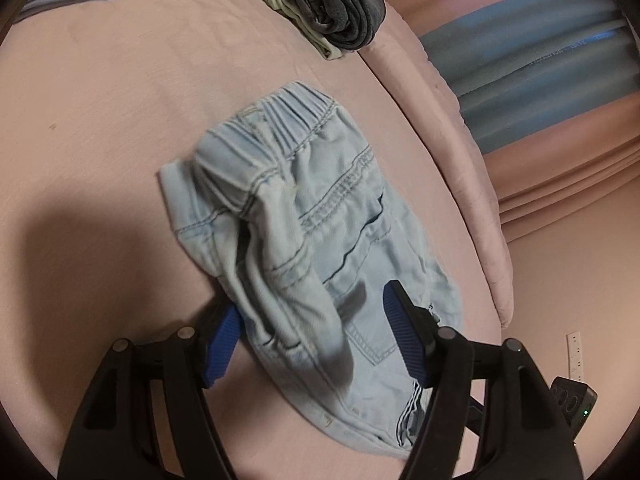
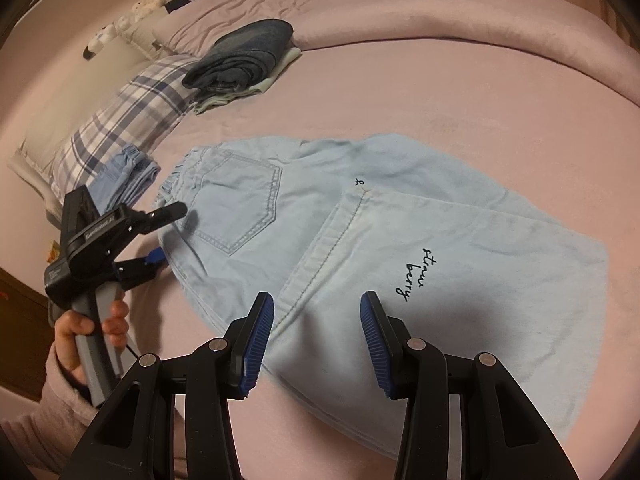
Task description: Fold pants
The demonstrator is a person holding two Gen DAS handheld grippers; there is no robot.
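Light blue denim pants [image 2: 400, 240] lie on the pink bed sheet [image 2: 440, 100], the legs folded over the seat and "straw berry" lettering facing up. In the left wrist view the elastic waistband [image 1: 288, 120] is at the far end, and a bunched fold of the pants [image 1: 280, 264] runs down between my fingers. My left gripper [image 1: 312, 300] is open and straddles that fold; its blue pads do not press on it. The right wrist view shows the left gripper [image 2: 172, 234] at the waist-side edge, held by a hand [image 2: 80, 332]. My right gripper [image 2: 317, 296] hovers open over the folded leg hem.
Folded dark jeans [image 2: 240, 60] sit on a pale garment at the back of the bed. A plaid pillow [image 2: 120, 120] and a folded blue striped garment [image 2: 128, 176] lie to the left. A rolled pink duvet [image 2: 440, 20] borders the far side. A power strip [image 1: 572, 400] lies beside the bed.
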